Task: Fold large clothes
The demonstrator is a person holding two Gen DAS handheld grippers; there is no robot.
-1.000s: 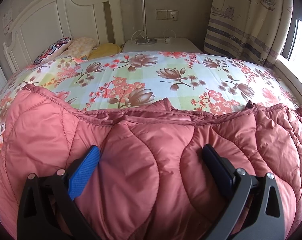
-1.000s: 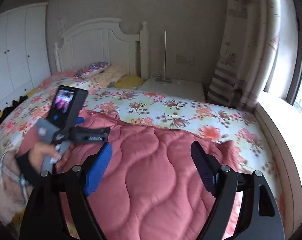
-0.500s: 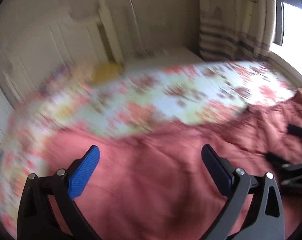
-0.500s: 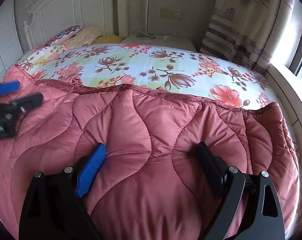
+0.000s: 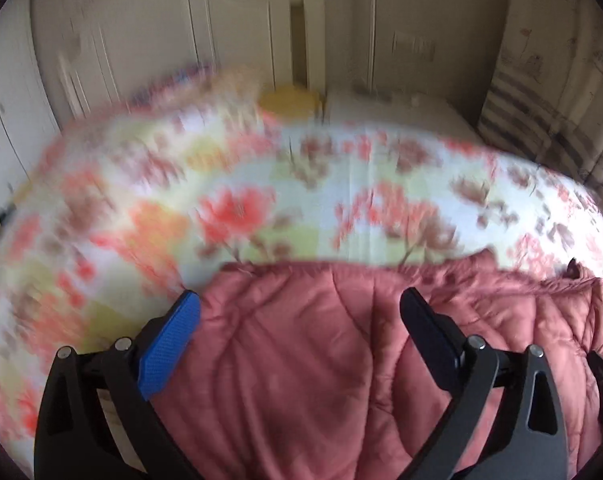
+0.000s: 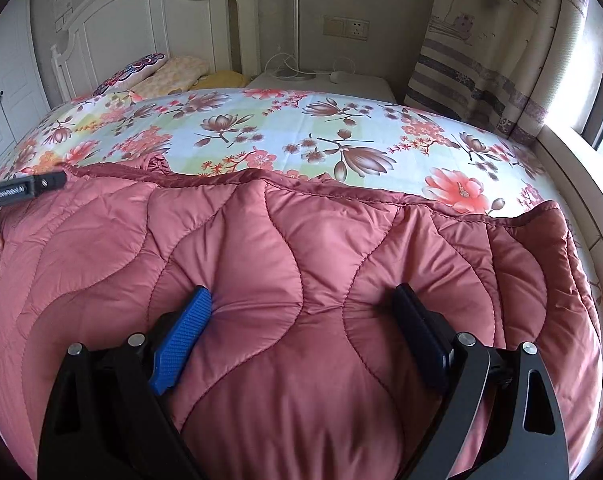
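While the pink quilted coat [image 6: 285,264] lies spread across the near half of the bed, its far hem runs left to right over the flowered sheet [image 6: 301,128]. The right gripper [image 6: 305,312] has its jaws spread wide, having just been opening; its fingers [image 6: 181,336] press down into the padding, a puffed panel swelling up between them, nothing pinched. The left gripper [image 5: 301,320] is also wide open above the coat's left end, blue pad [image 5: 169,344] at the cloth's edge over the sheet, gripping nothing; that view is smeared. Far off stand the white headboard [image 6: 149,28], pillows [image 6: 169,74] and, to the right, a curtain [image 6: 485,48].
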